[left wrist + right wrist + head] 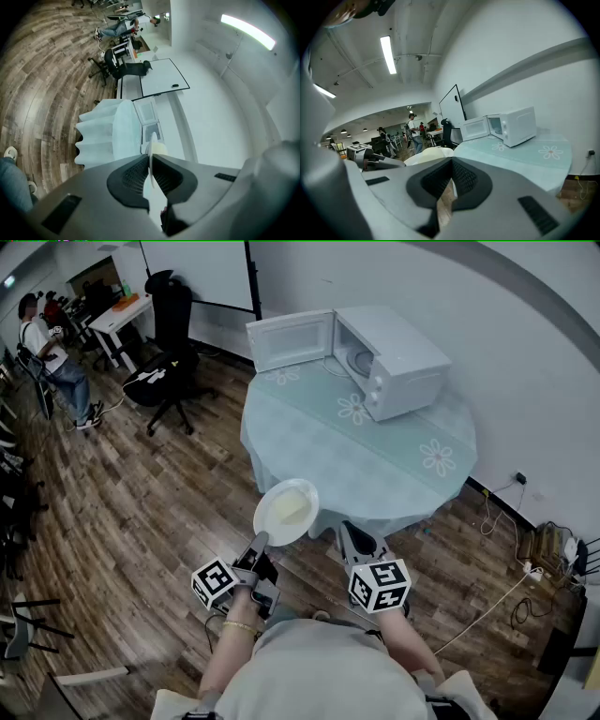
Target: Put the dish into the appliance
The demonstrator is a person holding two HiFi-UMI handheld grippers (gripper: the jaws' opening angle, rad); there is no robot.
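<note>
Two tongs, one dish, one microwave.
Left tongs [260,542], arm forward, clamp the rim of the white dish [286,510] in the air at the bench [394,474] near edge; right tongs [354,532] closed, empty, alongside; microwave [398,357] door open, on the bench's far side.

1. Light: bright, even and indoor. It comes from overhead, with a ceiling tube [388,54] high and to the left of the microwave [513,125].
2. Glare: a second tube [248,32] blooms white up and right of the microwave. The wall behind the microwave is near washed out.
3. Shadows: soft-edged and faint on the floor below the tabletop [375,465], on the side away from the microwave.
4. Distortion: strong fisheye bending throughout, and both gripper views have black corners.
5. Focus: the microwave is sharp. The dish [154,199] is blurred close to the lens.
</note>
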